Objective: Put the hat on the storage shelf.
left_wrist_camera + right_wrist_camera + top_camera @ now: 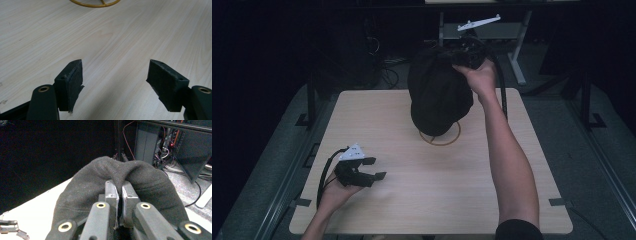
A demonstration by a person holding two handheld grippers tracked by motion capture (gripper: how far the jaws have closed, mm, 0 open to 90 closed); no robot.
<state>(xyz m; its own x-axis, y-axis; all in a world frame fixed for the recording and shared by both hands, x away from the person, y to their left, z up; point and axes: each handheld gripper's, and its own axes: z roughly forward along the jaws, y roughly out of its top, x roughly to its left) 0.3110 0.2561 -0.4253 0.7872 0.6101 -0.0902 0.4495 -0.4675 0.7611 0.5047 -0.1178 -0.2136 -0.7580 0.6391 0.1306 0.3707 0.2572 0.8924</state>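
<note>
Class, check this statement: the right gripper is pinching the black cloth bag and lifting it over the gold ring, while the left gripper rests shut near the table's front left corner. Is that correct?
One detail is wrong: the left gripper is open, not shut. The left gripper view shows its jaws wide apart over bare table. The rest holds: the right gripper pinches the black cloth bag above the gold ring.

Cloth bag (439,95) hangs above table (432,200) centre-back, over ring stand (441,137), w/ right gripper (464,54) at its top right. Left gripper (374,168) is near front-left corner of table, well apart from ring stand
</note>
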